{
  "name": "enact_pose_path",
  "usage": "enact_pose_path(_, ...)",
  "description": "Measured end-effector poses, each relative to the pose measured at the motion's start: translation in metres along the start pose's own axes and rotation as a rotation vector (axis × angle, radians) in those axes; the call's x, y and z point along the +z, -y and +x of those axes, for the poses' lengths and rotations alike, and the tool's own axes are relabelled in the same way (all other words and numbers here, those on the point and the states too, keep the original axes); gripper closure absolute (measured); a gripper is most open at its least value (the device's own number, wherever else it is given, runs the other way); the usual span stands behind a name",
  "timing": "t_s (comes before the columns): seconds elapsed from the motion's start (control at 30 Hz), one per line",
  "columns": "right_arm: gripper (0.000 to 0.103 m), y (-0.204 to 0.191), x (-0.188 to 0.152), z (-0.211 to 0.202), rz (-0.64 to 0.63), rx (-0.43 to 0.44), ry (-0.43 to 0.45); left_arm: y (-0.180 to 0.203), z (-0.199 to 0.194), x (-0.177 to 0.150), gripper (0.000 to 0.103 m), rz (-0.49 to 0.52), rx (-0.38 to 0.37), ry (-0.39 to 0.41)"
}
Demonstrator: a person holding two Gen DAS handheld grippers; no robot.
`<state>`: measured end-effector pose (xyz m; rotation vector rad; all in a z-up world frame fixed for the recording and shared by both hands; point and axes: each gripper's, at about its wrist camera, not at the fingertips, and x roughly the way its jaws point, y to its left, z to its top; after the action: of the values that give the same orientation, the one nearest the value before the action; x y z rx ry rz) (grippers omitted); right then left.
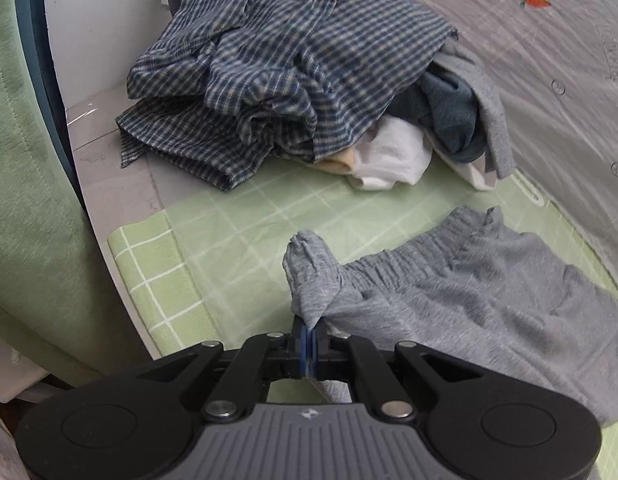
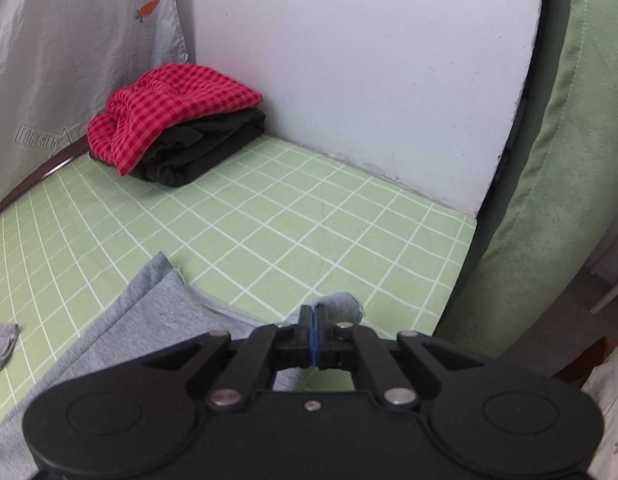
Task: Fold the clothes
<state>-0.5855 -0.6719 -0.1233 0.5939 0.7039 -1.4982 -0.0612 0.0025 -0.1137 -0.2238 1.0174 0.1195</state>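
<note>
- Left gripper [image 1: 308,326] is clamped on a bunched waistband corner of the grey shorts [image 1: 469,292].
- Right gripper [image 2: 312,316] is pinched together, seemingly on the grey hem.

Grey heathered knit cotton-like sweatpants [image 1: 489,280]: soft, matt, slightly fuzzy, elastic gathered waistband. Green white-grid sheet [image 2: 289,220]: smooth matt woven cloth. Blue-white checked thin woven shirt [image 1: 269,80]: crinkled, matt. Red gingham woven garment [image 2: 169,112] on black matt jersey garment [image 2: 205,148]. Pale grey printed curtain cloth [image 1: 549,80]: thin, faint sheen, creased. White painted wall [image 2: 349,80]: matt, scuffed. Left gripper [image 1: 308,330] and right gripper [image 2: 311,326]: matt black plastic links, bright metal rivets, blue rubbery pads.
</note>
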Motion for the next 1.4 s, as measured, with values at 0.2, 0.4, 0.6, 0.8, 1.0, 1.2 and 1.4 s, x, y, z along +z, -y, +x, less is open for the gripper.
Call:
enact_pose_path(0.2,0.052,-0.016,-0.011,-0.012,-0.097,-0.035,0.021,-0.004,-0.009,-0.008,0.072,-0.043,0.061,0.004)
enact_pose_path(0.4,0.044,-0.044,-0.003,-0.015,-0.151,0.057,0.040,0.016,-0.026,-0.007,0.053,-0.016,0.046,0.051)
enact_pose_path(0.6,0.031,-0.088,-0.008,-0.006,-0.221,0.198,0.010,0.074,-0.017,-0.019,0.041,0.103,-0.037,0.024)
enact_pose_path(0.8,0.030,-0.128,-0.017,0.011,-0.262,0.297,-0.045,0.134,-0.003,-0.033,0.037,0.231,-0.118,-0.014)
enact_pose_path(1.0,0.024,-0.143,-0.008,0.042,-0.168,0.304,-0.093,0.184,0.020,-0.039,0.036,0.335,-0.131,-0.040)
enact_pose_path(1.2,0.023,-0.163,0.020,0.057,-0.150,0.175,-0.069,0.230,0.045,-0.041,0.036,0.385,-0.124,-0.074)
enact_pose_path(1.4,0.024,-0.225,0.027,0.023,-0.359,0.305,0.068,0.258,0.068,-0.050,0.032,0.414,-0.092,-0.108)
